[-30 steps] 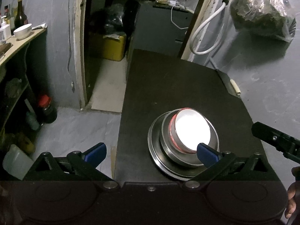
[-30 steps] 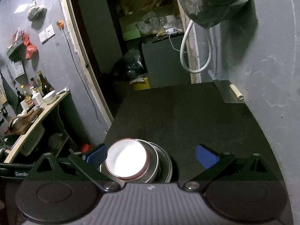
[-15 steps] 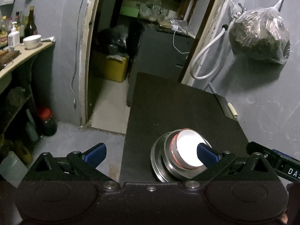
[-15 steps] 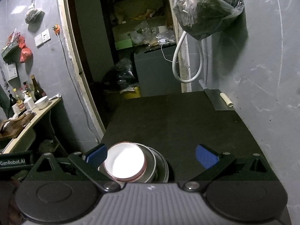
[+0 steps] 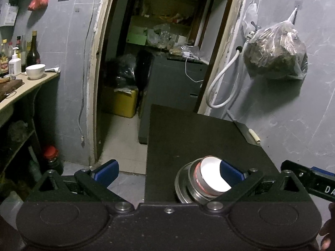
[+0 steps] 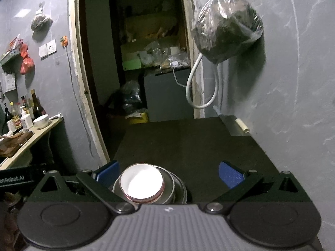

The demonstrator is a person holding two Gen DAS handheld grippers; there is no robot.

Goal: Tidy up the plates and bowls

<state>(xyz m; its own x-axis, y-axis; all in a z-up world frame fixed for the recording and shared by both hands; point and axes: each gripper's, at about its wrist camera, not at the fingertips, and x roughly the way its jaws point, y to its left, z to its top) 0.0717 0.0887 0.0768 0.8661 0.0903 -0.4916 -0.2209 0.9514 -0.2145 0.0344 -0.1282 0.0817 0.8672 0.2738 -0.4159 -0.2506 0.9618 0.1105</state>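
One bowl (image 6: pixel 141 183), two metal plates (image 6: pixel 180 190)

The near side of the stack of metal plates (image 5: pixel 182 185) is hidden behind the left gripper's (image 5: pixel 168 170) black body, and one blue fingertip (image 5: pixel 229 172) covers part of the white bowl (image 5: pixel 210 175). In the right wrist view, the bowl's (image 6: pixel 142 181) near rim is hidden too. The bottle labels (image 5: pixel 4 68) on the shelf are too small to read.
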